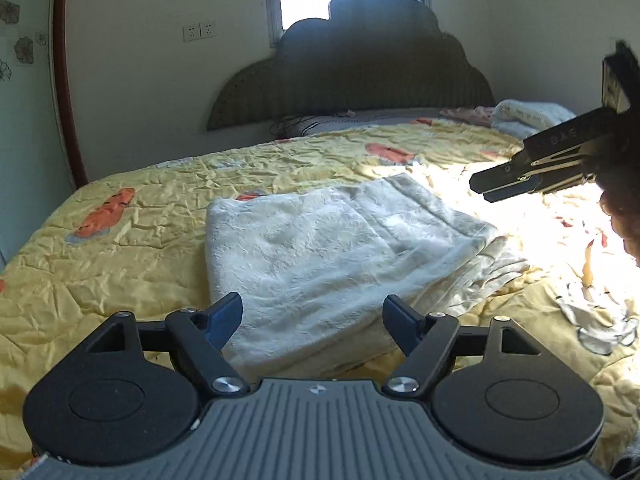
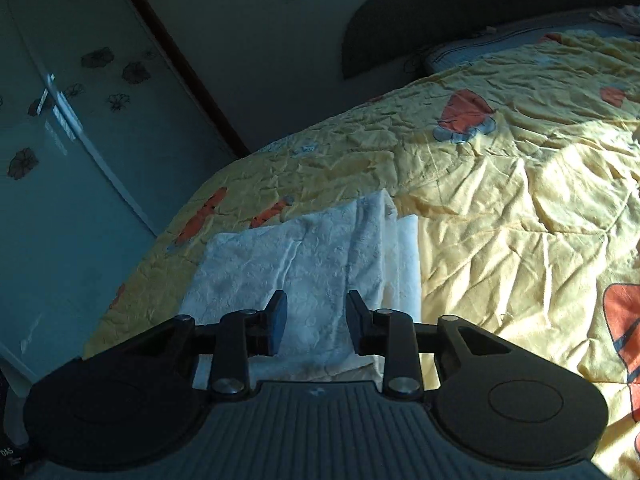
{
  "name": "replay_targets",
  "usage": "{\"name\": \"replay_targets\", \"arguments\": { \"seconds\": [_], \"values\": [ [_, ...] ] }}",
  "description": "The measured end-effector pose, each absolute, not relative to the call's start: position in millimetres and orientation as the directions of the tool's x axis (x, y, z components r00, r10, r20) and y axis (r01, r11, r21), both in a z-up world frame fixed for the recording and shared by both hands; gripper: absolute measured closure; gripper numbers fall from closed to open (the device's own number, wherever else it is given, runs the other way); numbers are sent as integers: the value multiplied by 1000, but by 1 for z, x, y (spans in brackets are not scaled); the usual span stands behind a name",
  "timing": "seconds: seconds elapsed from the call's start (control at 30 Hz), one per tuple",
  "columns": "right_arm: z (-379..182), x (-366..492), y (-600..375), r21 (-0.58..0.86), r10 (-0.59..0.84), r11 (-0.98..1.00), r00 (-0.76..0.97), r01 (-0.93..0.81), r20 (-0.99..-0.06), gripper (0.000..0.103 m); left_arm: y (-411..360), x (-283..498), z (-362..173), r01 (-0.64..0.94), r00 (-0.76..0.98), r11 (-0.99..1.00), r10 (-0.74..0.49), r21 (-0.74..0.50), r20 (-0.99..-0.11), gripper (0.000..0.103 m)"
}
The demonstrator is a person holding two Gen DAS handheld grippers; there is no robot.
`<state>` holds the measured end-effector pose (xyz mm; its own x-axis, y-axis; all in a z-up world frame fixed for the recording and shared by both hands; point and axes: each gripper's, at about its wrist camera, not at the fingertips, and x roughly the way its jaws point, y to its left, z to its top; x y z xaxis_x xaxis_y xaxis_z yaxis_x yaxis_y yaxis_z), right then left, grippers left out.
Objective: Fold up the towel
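A white textured towel [image 1: 320, 252] lies folded in layers on the yellow bedspread [image 1: 120, 280], its loose edges stepped along the right side. My left gripper [image 1: 312, 312] hovers over the towel's near edge, its jaws wide apart and gripping nothing. In the right wrist view the same towel [image 2: 312, 256] lies just ahead of my right gripper [image 2: 316, 312], whose jaws stand partly apart with nothing pinched between them. The right gripper [image 1: 480, 188] also shows side-on at the right of the left wrist view, raised above the bed beyond the towel.
The bedspread [image 2: 500, 200] is crumpled and carries orange cartoon prints. A dark scalloped headboard [image 1: 352, 72] and a pillow [image 1: 344, 120] sit at the far end, with folded laundry [image 1: 528, 116] at the far right. A wardrobe with flower decals [image 2: 60, 140] flanks the bed's left side. Strong sunlight falls on the bed's right part.
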<state>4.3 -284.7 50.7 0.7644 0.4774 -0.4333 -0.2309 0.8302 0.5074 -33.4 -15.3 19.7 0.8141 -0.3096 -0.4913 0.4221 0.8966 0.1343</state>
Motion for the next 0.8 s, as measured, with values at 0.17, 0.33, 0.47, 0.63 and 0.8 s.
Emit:
{"name": "replay_targets", "arguments": {
  "seconds": [0.17,0.33,0.47,0.63,0.8],
  "values": [
    [37,9,-211,74,315,940,762,-334,-567,47,-27,-36,4,377,810,901,-210,213,-548,31],
    [15,5,-234,116,340,935,762,-334,-550,37,-1,-32,-10,257,815,940,-86,225,-574,35],
    [15,10,-228,121,345,933,752,-338,-562,35,19,-20,-10,227,800,962,-93,154,-593,35],
    [12,9,-228,139,355,931,755,-337,-551,33,28,-20,5,242,776,970,-211,-28,-594,70],
    [12,9,-228,139,355,931,756,-336,-551,33,34,-17,8,230,743,965,-260,-130,-617,74]
  ]
}}
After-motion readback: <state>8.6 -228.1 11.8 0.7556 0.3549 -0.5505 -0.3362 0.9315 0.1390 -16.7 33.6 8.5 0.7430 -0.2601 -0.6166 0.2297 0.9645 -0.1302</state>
